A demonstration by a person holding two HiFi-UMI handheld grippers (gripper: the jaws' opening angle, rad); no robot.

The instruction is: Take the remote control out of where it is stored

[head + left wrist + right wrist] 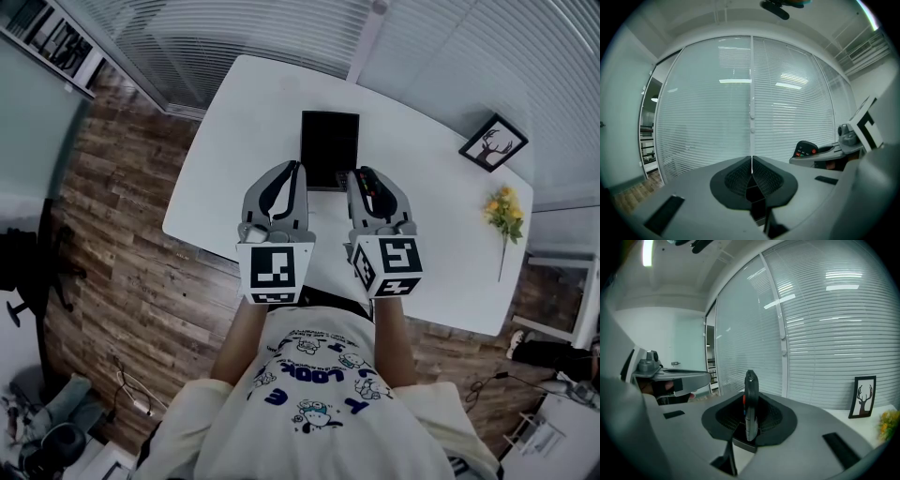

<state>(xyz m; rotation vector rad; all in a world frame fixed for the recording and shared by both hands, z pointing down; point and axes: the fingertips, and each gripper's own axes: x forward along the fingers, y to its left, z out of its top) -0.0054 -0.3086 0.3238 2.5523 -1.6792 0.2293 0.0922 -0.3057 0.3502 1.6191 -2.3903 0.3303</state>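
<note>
A dark remote control (750, 404) with red buttons stands edge-on between the pads of my right gripper (750, 414), which is shut on it. In the head view the right gripper (362, 174) is raised above the white table (225, 169), with the remote (374, 193) lying along its jaws. A black open box (330, 141) sits on the table just beyond both grippers. My left gripper (293, 169) hovers beside the right one; its pads (759, 178) meet with nothing between them. From the left gripper view the remote (806, 149) shows at the right.
A framed deer picture (493, 142) and yellow flowers (506, 214) lie at the table's right end. Window blinds (750, 98) run along the far side. Wooden floor (122, 234) lies to the left, with a black chair (28, 262).
</note>
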